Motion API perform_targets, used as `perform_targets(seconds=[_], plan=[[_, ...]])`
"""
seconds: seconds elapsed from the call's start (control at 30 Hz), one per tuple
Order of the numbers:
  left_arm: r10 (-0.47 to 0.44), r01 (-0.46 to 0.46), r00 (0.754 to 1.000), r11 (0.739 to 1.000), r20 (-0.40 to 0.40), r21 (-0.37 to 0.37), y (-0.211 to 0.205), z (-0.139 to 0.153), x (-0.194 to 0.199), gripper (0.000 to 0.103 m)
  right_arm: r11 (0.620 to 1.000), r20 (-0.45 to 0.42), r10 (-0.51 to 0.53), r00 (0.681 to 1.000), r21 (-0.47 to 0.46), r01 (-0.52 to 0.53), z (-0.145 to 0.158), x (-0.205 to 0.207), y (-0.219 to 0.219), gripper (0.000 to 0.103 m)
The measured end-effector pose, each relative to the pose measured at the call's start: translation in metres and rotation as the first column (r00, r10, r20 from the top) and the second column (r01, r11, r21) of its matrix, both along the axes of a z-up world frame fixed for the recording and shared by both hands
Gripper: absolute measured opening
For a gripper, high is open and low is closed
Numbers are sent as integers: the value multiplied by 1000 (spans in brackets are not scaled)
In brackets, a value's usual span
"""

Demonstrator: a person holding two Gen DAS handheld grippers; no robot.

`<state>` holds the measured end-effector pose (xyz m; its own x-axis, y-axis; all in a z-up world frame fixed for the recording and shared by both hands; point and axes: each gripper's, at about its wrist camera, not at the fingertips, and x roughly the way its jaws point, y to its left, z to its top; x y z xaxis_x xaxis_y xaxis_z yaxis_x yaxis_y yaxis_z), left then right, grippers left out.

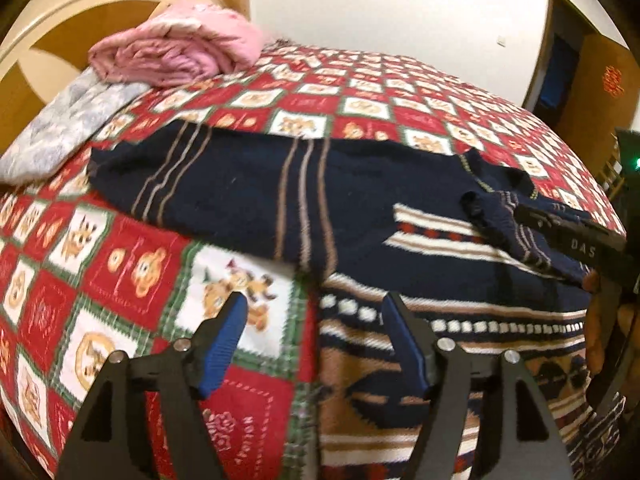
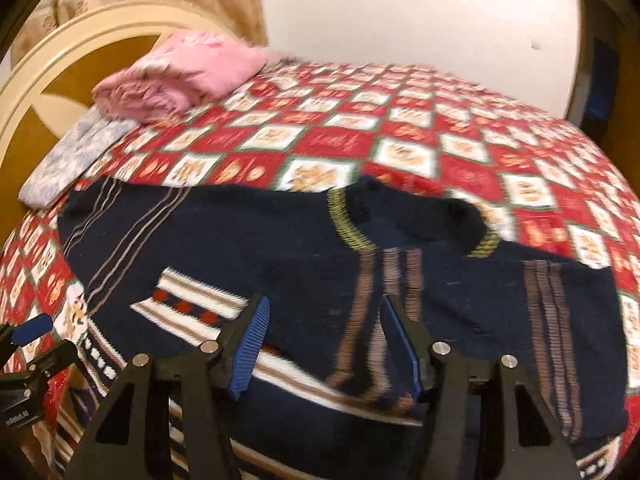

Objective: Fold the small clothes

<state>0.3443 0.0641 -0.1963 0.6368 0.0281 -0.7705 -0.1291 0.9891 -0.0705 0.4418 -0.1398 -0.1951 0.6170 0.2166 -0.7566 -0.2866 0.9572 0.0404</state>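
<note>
Navy knitted sweater with tan stripes and a cream, red and brown patterned band [image 1: 248,196] [image 2: 248,240] spread flat on the bed's red, white and green checked quilt with cartoon bear squares [image 1: 132,264] [image 2: 400,128]. Partly folded: one sleeve with tan stripes laid back across the sweater body, neck opening with yellow-green ribbed trim toward the far side. Left claw [image 1: 316,312] released, blue-padded fingers [image 1: 226,344] spread wide, hovering over the sweater's near left edge, one finger above quilt, the other above the patterned band; gripping nothing. Right claw [image 2: 324,320] likewise released, fingers [image 2: 250,344] parted above the folded sleeve, near the sweater's front edge. Beyond the sweater, at the head of the bed: folded pink padded blanket [image 1: 176,48] [image 2: 180,72] resting on a pale grey-blue floral cloth [image 1: 64,128] [image 2: 72,160], against the cream and brown curved headboard [image 1: 60,12] [image 2: 52,64].
</note>
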Motion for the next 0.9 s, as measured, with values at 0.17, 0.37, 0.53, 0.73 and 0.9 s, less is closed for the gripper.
perform_targets(seconds=[0.17,0.37,0.53,0.73,0.9], plan=[[57,-57,998,998,8,29,30,1,-6,72,991,-18,67,998,-116,-68,-28,-12,30,60],[210,-210,978,977,-4,49,95,-1,0,72,995,14,51,999,-86,-50,-31,-20,26,60],[381,-381,925,925,-13,14,162,1,15,72,992,41,51,998,-120,-46,-33,-25,30,60],[526,-526,850,850,5,15,231,7,47,72,996,47,48,998,-76,-45,-34,-26,24,60],[576,-576,818,817,-6,-17,266,5,73,68,995,57,47,997,-88,-42,-35,-28,27,61]])
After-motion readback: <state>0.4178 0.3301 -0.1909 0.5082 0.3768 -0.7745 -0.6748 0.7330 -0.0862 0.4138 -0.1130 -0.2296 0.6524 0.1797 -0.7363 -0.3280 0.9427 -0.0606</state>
